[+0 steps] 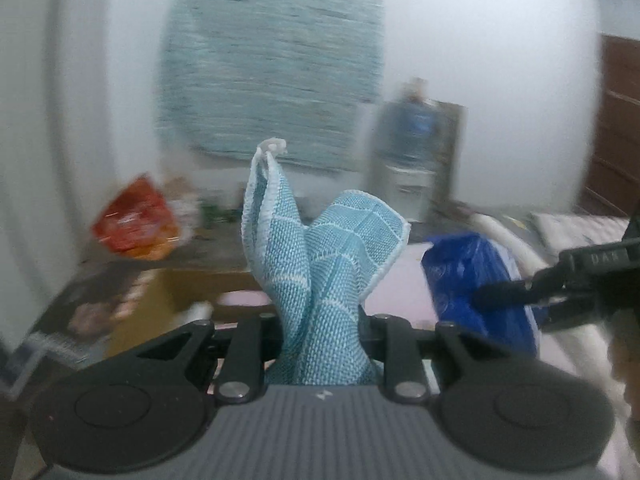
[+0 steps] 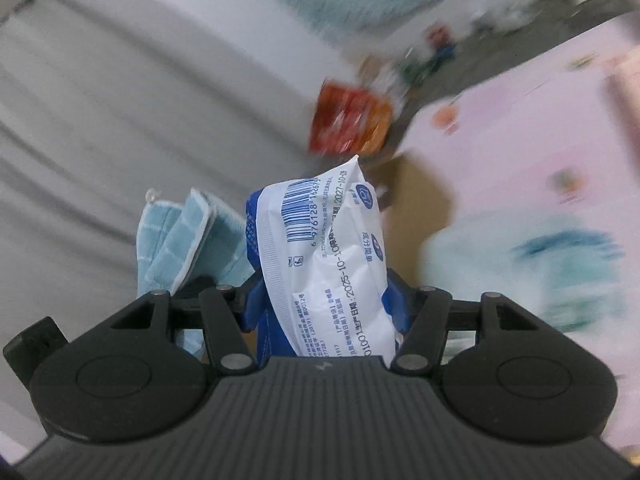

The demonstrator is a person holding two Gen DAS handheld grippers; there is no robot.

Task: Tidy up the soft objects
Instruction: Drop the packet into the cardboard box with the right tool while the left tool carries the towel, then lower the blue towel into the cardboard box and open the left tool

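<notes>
A: What do we have in our left gripper?

B: We have the blue cloth. It is bunched up and sticks up from between the fingers. The fingers are squeezed in on its lower part, and the top flops out in two soft flaps above them.

A: And our right gripper?

B: We hold the white and blue pack there. It has a barcode and small printed words on it. The fingers press on its two sides low down, and most of the pack stands up past them, leaning a bit.

A: Can we see one thing from the other side?

B: Yes. In the right view the blue cloth shows just to the left of the pack. In the left view the pack looks dark blue, off to the right, with the black right gripper around it.

A: What is around us?

B: Lots is blurry. We see a pink sheet with little pictures on it, on the right. A red and orange bag lies farther back on the left. A big pale green mat hangs on the white wall behind. We cannot tell what the small blurry things near the red bag are.
</notes>
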